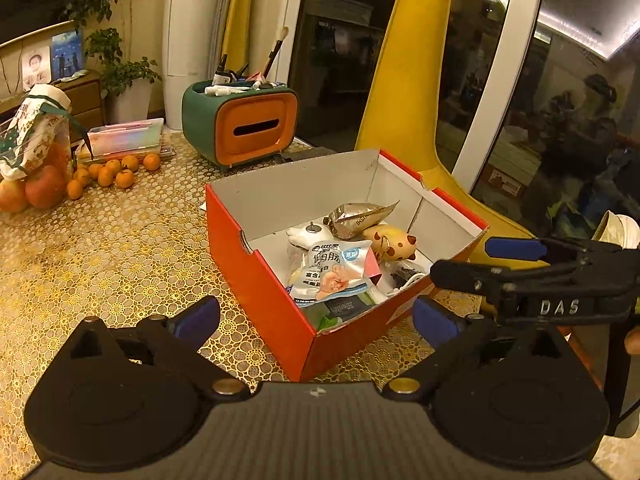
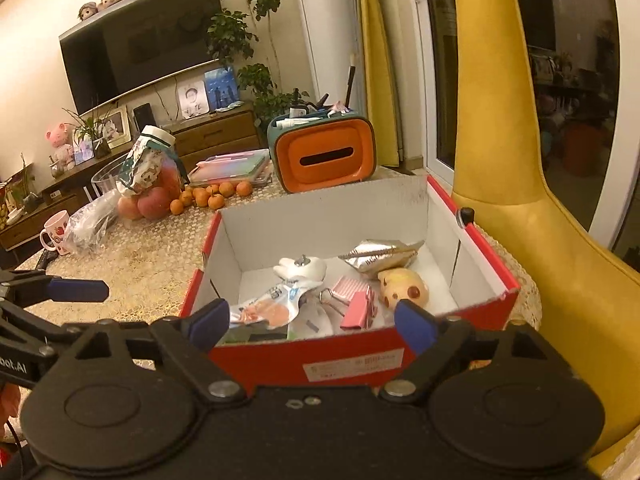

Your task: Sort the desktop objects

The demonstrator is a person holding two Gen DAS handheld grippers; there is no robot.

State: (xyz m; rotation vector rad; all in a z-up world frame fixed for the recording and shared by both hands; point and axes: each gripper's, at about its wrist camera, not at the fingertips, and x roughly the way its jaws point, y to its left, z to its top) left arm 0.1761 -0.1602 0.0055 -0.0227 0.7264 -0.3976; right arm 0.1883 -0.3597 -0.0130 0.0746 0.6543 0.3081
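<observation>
A red cardboard box [image 1: 256, 280] [image 2: 352, 364] with a white inside stands on the patterned table. It holds a white snack packet [image 1: 332, 272] [image 2: 268, 312], a silver pouch [image 1: 360, 216] [image 2: 380, 256], a yellow spotted toy [image 1: 392, 240] [image 2: 404, 284], a white toy [image 1: 308, 236] [image 2: 300, 268] and pink binder clips [image 2: 360, 304]. My left gripper [image 1: 316, 320] is open and empty, just before the box's near corner. My right gripper [image 2: 312, 324] is open and empty at the box's near wall. The right gripper also shows in the left wrist view [image 1: 500, 260].
A green and orange tissue box [image 1: 248, 124] [image 2: 324, 156] with pens stands behind the red box. Small oranges [image 1: 116, 172] [image 2: 212, 196], apples [image 1: 40, 188], a snack jar [image 2: 152, 160], stacked folders [image 1: 124, 140] and a mug [image 2: 56, 232] lie to the left. A yellow chair [image 2: 520, 200] is on the right.
</observation>
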